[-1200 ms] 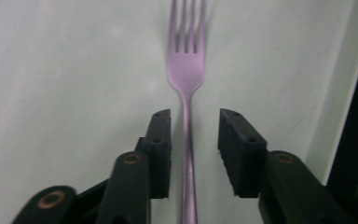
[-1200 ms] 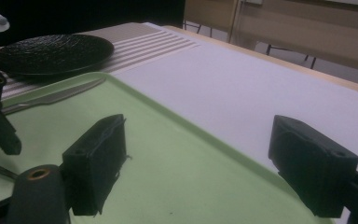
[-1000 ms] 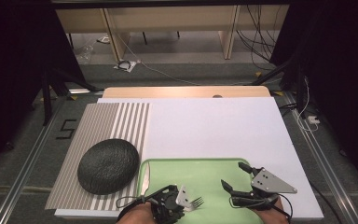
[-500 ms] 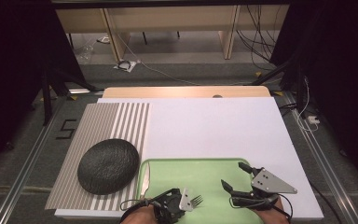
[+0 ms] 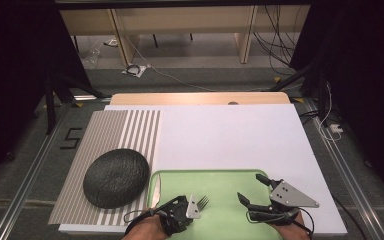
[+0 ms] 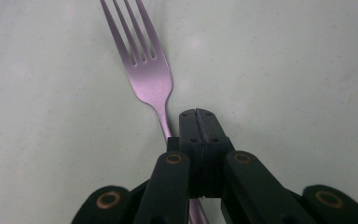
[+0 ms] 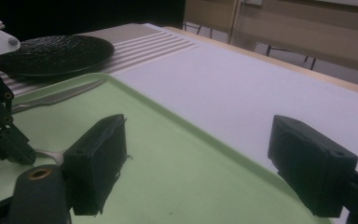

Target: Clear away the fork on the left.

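Green plastic forms the tray (image 5: pixel 230 177) at the near edge of the table (image 5: pixel 230 135), and both grippers work over it. Seen from the high view, the left gripper (image 5: pixel 192 209) sits low at the tray's near left, with the fork (image 5: pixel 201 202) sticking out ahead of it, prongs pointing away and to the right. That view is too small to settle the grip. The left gripper view does: the two black jaws are pressed together with no gap, and the fork's (image 6: pixel 151 79) thin neck runs along their left side and under them, just above the tray floor. Whether the pads actually pinch the handle cannot be told, as it passes out of sight beneath them.

The right gripper (image 5: pixel 254 190) rests over the tray's near right, jaws spread wide with nothing between them; its own view shows the two pads (image 7: pixel 98 161) well apart above the bare tray (image 7: pixel 177 163).

That low view also brings out a knife (image 7: pixel 58 97) lying on the tray's far left side, and the dark plate (image 7: pixel 56 53) beyond the rim on the striped mat (image 7: pixel 154 44). From above, the plate (image 5: pixel 116 177) sits on the mat (image 5: pixel 125 135), just beside the tray's left edge.
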The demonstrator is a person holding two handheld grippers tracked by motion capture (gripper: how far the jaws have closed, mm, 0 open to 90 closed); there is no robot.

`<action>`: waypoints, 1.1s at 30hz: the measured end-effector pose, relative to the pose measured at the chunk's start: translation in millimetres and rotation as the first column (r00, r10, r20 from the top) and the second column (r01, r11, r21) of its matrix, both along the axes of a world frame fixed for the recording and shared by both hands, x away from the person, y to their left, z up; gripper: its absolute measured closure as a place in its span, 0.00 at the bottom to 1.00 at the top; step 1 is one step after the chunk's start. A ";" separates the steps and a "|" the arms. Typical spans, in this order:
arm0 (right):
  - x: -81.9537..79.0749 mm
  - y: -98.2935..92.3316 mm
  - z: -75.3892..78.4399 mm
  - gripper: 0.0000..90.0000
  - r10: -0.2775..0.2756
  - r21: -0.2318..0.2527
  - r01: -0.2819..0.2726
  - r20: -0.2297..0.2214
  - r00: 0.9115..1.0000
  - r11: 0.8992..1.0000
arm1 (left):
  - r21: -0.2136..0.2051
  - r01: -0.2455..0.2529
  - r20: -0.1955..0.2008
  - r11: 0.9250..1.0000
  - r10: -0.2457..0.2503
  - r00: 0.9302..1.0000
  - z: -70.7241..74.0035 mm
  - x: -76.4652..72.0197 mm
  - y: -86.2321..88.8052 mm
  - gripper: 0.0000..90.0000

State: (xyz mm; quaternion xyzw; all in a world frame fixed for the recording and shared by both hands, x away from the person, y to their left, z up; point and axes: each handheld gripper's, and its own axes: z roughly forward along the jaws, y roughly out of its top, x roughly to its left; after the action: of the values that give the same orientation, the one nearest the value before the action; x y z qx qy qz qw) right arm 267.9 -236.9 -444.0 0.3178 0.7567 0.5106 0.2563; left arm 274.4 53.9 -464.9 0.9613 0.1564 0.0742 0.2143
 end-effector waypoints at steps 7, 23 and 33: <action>-0.1 0.2 -0.2 0.23 0.002 -0.004 -0.002 0.000 1.000 1.000 | -0.008 -0.025 -0.007 1.000 0.025 1.000 -0.3 3.6 4.1 0.99; -0.3 0.2 -0.2 0.23 0.005 -0.007 -0.005 0.003 1.000 1.000 | -0.001 -0.107 0.000 0.994 0.107 0.994 -0.4 20.0 28.7 0.99; -0.4 0.5 -0.5 0.23 0.003 -0.007 -0.003 -0.001 1.000 1.000 | -0.006 -0.148 -0.014 0.989 0.148 0.989 -0.6 24.5 44.7 0.99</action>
State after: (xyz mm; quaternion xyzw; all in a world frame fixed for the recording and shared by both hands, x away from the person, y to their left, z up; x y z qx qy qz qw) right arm 267.5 -236.4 -444.5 0.3162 0.7590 0.5082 0.2562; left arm 299.0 98.7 -465.5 0.9469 0.2288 0.0826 0.2103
